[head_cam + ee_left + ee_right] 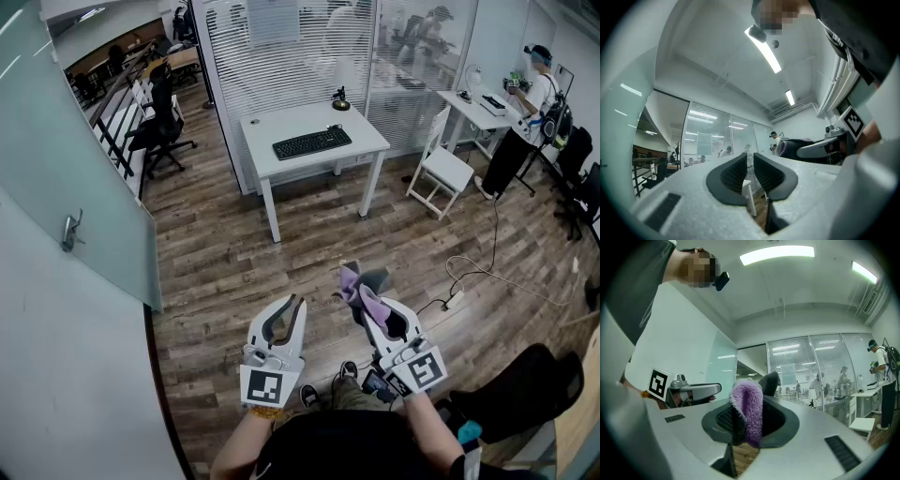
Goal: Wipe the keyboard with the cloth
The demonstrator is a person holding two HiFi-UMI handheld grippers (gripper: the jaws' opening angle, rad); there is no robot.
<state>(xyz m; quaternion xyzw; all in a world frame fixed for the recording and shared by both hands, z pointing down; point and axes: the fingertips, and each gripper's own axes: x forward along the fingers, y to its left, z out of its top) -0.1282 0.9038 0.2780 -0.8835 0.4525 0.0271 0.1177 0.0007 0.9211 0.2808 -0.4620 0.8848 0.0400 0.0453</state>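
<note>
A black keyboard (pixel 312 142) lies on a white table (pixel 281 122) far ahead of me. My right gripper (pixel 359 292) is shut on a purple and grey cloth (pixel 361 286), which bulges from between its jaws in the right gripper view as a fuzzy purple fold (pixel 747 411). My left gripper (pixel 292 305) hangs beside it at the same height, shut, with nothing between its ribbed pads (pixel 733 172). Both grippers are held near my body, well short of the table, pointing about level.
A white chair (pixel 441 164) stands right of the table. A small black object (pixel 340 99) sits at the table's back edge. A frosted glass wall (pixel 75 187) runs along the left. A person (pixel 525 117) works at a far desk. A cable (pixel 487 267) trails over the wooden floor.
</note>
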